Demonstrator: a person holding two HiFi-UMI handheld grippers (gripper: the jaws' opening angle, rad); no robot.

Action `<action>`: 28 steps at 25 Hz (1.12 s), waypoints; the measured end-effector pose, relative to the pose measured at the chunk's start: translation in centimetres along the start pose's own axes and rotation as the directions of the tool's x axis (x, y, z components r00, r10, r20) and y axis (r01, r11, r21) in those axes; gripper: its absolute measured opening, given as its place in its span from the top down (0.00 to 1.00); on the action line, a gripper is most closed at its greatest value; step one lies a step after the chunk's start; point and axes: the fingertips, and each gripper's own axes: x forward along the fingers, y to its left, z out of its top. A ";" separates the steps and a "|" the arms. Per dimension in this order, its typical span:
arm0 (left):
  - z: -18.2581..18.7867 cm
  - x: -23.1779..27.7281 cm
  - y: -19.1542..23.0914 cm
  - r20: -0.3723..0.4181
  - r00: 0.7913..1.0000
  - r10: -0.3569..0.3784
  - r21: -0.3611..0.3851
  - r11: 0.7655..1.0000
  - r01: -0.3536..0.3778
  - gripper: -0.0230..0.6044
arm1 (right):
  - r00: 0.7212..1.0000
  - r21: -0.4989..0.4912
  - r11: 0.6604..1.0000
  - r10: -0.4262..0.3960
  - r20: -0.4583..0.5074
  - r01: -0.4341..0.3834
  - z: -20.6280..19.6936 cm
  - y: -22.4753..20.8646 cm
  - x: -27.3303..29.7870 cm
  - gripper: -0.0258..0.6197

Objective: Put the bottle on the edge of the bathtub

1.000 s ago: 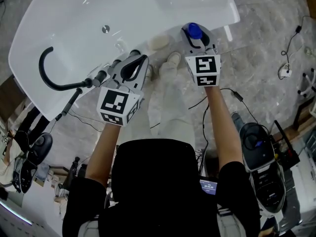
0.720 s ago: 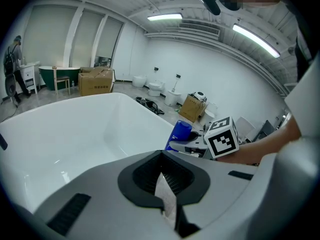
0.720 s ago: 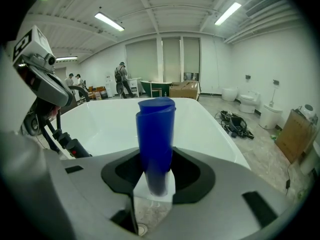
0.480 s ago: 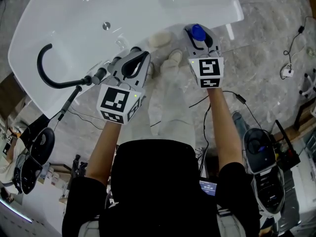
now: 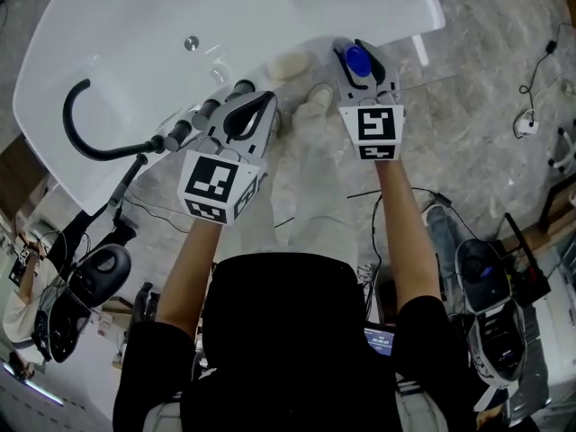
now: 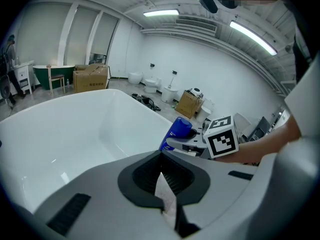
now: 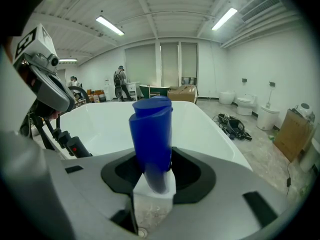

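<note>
A blue bottle (image 5: pixel 357 59) with a blue cap stands upright between the jaws of my right gripper (image 5: pixel 360 72), which is shut on it, just at the near rim of the white bathtub (image 5: pixel 396 21). In the right gripper view the bottle (image 7: pixel 151 134) rises from the pads, with the tub (image 7: pixel 100 129) behind it. My left gripper (image 5: pixel 241 120) hovers left of it over the tub's near edge, shut with nothing in it. From the left gripper view, the bottle (image 6: pixel 175 131) shows in the right gripper (image 6: pixel 192 144) beyond the tub wall (image 6: pixel 75 134).
A black curved hose (image 5: pixel 90 142) with a handle lies across the tub's left rim. The drain (image 5: pixel 191 43) sits in the tub floor. The person's shoes (image 5: pixel 315 106) stand on marble floor between the grippers. Cables and equipment (image 5: pixel 486 295) lie at the right.
Both grippers keep nearly the same place, with the bottle still held. The view has shifted slightly and equipment at the lower left has moved.
</note>
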 end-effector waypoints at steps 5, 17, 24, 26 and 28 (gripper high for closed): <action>-1.2 -1.2 0.9 -0.004 1.000 -0.004 0.002 1.000 0.004 0.94 | 1.000 -0.003 1.000 -0.004 -0.003 0.004 -0.1 1.9 0.4 0.71; -0.3 1.1 -1.2 -0.044 0.999 -0.025 0.029 0.999 0.026 0.94 | 0.999 0.054 0.998 0.015 -0.030 -0.013 -1.1 -1.0 -0.2 0.68; 0.4 2.1 -2.1 -0.049 0.998 -0.042 0.042 0.998 0.044 0.94 | 0.999 0.086 0.996 0.022 -0.034 -0.019 -1.2 -1.6 -0.4 0.64; 0.7 2.4 -2.3 -0.052 0.998 -0.047 0.048 0.998 0.050 0.94 | 0.999 0.098 0.995 0.030 -0.040 -0.026 -1.4 -1.8 -0.6 0.63; 1.0 2.6 -2.5 -0.052 0.997 -0.051 0.055 0.997 0.054 0.94 | 0.999 0.099 0.995 0.030 -0.043 -0.026 -1.4 -2.1 -0.9 0.63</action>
